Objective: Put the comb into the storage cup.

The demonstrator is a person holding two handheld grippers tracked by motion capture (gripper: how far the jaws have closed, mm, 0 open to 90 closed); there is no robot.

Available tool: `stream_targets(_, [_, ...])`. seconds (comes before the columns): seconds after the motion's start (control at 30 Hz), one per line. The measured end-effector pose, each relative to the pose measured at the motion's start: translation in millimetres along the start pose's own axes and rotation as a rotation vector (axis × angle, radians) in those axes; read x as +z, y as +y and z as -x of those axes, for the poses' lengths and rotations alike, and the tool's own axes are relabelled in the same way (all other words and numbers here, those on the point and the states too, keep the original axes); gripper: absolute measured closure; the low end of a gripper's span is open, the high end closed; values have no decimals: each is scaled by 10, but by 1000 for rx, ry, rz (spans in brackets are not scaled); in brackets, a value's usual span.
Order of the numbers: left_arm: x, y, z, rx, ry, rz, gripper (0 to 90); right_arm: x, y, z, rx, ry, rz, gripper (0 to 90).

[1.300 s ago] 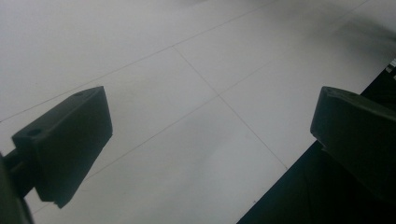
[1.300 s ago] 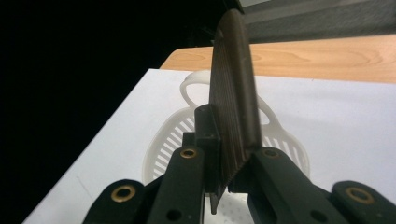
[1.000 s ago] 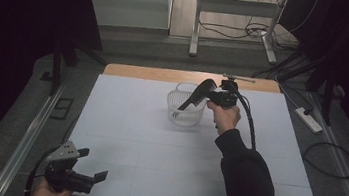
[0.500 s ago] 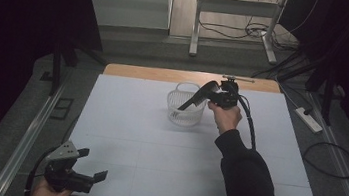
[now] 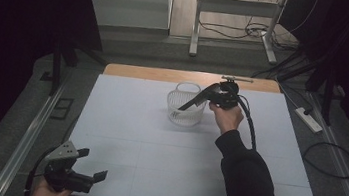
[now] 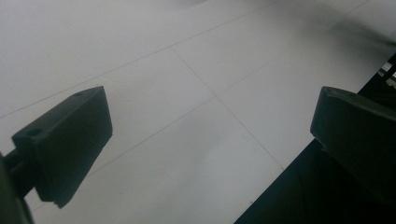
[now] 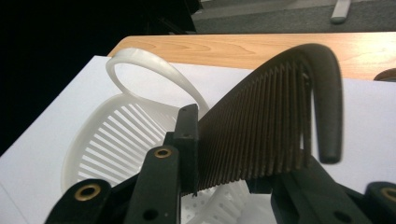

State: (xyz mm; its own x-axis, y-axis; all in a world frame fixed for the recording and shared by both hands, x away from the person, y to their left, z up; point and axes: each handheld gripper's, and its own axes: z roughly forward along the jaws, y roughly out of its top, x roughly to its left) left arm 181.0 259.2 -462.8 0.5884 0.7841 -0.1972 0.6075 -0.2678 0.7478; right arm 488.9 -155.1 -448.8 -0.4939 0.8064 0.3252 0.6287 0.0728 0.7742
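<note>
Comb (image 7: 280, 116): leans over the white basket (image 7: 93, 135) at 12 o'clock on the tabletop (image 5: 133, 133), tip dipping inside.
Right hand-held gripper (image 7: 243, 154): jaws have just been easing apart; the comb lies loosely between them, no longer pinched.
Left hand-held gripper (image 6: 210, 140): spread wide, empty, at 7 o'clock.
Release: I'd open slowly and back out toward 3 o'clock so the teeth don't snag.
Views: the right gripper view shows the teeth against a jaw; the high view shows the tip inside the rim.
</note>
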Motion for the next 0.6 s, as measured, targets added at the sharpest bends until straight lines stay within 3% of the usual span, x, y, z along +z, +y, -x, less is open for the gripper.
stream_targets(0.6, [-1,0,1,2,-1,-1,0,17,-21,14,-23,-27,-5,659])
